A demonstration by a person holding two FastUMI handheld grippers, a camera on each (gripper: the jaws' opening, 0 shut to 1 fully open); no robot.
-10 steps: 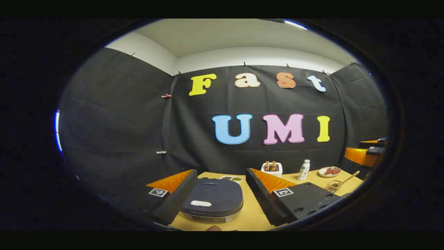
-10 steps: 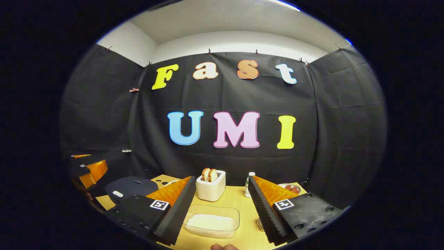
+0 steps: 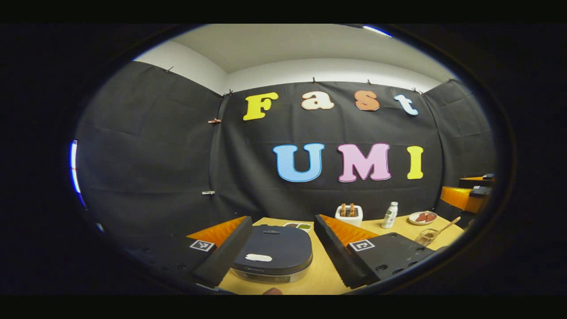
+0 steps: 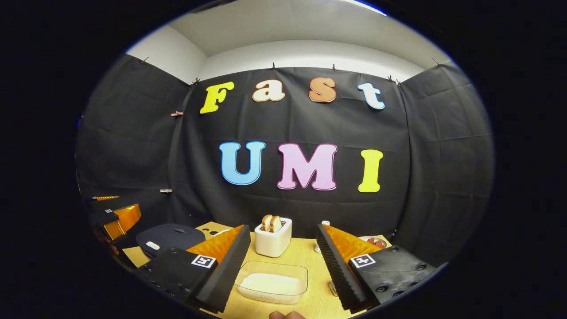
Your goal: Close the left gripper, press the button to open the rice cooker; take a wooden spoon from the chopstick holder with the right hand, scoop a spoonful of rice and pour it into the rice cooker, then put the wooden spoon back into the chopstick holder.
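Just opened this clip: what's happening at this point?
A person holds two grippers over a wooden table, neither touching anything. The left gripper is open, its fingers either side of the rice cooker, whose lid is down. The right gripper is open above the clear container of rice, in front of a toaster. The wooden spoon leans in its glass holder at the table's right end.

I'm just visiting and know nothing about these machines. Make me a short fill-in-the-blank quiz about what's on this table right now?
1. The rice cooker has its lid ____.
2. The clear container between the right gripper's fingers holds white ____.
3. The white toaster has ____ slices of bread standing in it.
4. The left gripper's fingers stand ____, with the cooker between them.

Missing words: closed; rice; two; open
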